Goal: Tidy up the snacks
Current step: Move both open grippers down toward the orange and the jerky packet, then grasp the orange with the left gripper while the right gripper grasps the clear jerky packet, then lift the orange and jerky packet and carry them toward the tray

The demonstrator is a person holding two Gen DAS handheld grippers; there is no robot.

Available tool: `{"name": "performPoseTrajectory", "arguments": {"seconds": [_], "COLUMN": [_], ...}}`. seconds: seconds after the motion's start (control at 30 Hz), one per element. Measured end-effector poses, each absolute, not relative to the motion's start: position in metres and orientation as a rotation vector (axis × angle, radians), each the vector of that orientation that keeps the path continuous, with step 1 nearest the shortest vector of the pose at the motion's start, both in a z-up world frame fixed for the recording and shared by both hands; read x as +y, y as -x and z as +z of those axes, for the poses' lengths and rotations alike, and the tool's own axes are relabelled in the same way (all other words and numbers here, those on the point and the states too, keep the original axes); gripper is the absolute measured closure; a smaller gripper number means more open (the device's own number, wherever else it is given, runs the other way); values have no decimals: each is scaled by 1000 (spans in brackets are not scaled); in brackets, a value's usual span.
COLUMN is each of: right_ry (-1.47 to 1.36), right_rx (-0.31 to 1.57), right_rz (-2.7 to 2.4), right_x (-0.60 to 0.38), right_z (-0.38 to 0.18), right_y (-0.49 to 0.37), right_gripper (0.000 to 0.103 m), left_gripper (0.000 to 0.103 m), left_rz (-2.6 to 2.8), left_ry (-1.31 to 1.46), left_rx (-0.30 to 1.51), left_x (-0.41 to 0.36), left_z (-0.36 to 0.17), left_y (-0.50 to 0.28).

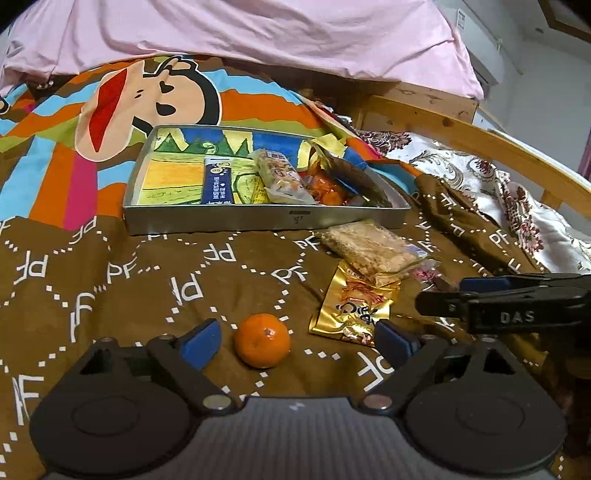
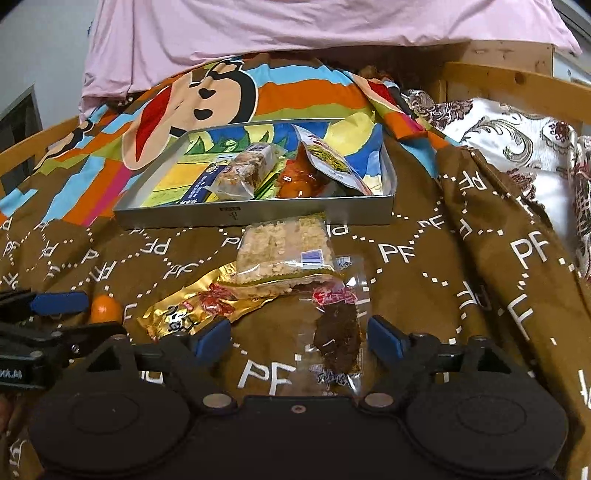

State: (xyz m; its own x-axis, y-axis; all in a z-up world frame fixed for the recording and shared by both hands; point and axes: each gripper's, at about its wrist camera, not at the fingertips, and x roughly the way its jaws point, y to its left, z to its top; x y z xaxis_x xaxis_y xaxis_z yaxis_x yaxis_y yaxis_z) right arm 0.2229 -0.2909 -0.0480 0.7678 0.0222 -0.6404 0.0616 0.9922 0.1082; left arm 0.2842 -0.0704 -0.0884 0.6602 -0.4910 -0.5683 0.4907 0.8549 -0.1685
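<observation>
A mandarin (image 1: pixel 262 339) lies on the brown bedspread between the blue pads of my left gripper (image 1: pixel 297 343), which stands open and does not touch it. My right gripper (image 2: pixel 299 339) is open too, its fingers either side of a clear packet with a dark snack (image 2: pixel 338 325). Beyond them lie a gold packet (image 2: pixel 195 310) and, partly on top of it, a rice-crisp bar in clear wrap (image 2: pixel 284 251). The metal tray (image 1: pixel 258 221) further back holds a blue stick packet (image 1: pixel 216 181), a cereal bar (image 1: pixel 279 177), orange-wrapped sweets and a pouch.
The bedspread (image 1: pixel 110 277) is wrinkled and rises in a fold at the right. A pink cover (image 1: pixel 258 33) is heaped behind the tray. A wooden bed rail (image 1: pixel 480 140) and floral cloth (image 1: pixel 491 177) border the right side.
</observation>
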Motion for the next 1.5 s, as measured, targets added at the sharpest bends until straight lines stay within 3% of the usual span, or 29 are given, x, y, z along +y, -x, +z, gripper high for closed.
{"name": "performPoseTrajectory", "arguments": {"seconds": [0.23, 0.4, 0.5, 0.7, 0.87, 0.93, 1.03, 1.1, 1.5], "right_ry": [-178, -187, -161, -133, -103, -120, -145, -142, -165], "right_rx": [715, 734, 741, 738, 730, 737, 756, 756, 813], "right_rz": [-66, -102, -108, -98, -138, -132, -137, -128, 23], "right_x": [-297, -301, -299, -295, -295, -299, -302, -300, -257], "right_z": [-51, -52, -52, -54, -50, -52, -55, -53, -48], "right_y": [-224, -224, -225, -224, -222, -223, -226, -225, -200], "right_gripper": [22, 40, 42, 34, 22, 22, 30, 54, 54], "left_gripper": [23, 31, 40, 49, 60, 66, 66, 66, 66], "left_rz": [-541, -530, -515, -494, -499, -511, -534, -544, -591], "left_ry": [0, 1, 3, 15, 8, 12, 3, -5, -1], "left_rx": [690, 685, 682, 677, 672, 676, 677, 676, 670], "left_x": [-72, -70, -68, -65, -66, -66, -68, -70, -73], "left_z": [-100, -102, -103, -104, -104, -104, -104, -104, -106], "left_y": [-293, -291, -290, -290, -288, -288, -286, -285, -283]}}
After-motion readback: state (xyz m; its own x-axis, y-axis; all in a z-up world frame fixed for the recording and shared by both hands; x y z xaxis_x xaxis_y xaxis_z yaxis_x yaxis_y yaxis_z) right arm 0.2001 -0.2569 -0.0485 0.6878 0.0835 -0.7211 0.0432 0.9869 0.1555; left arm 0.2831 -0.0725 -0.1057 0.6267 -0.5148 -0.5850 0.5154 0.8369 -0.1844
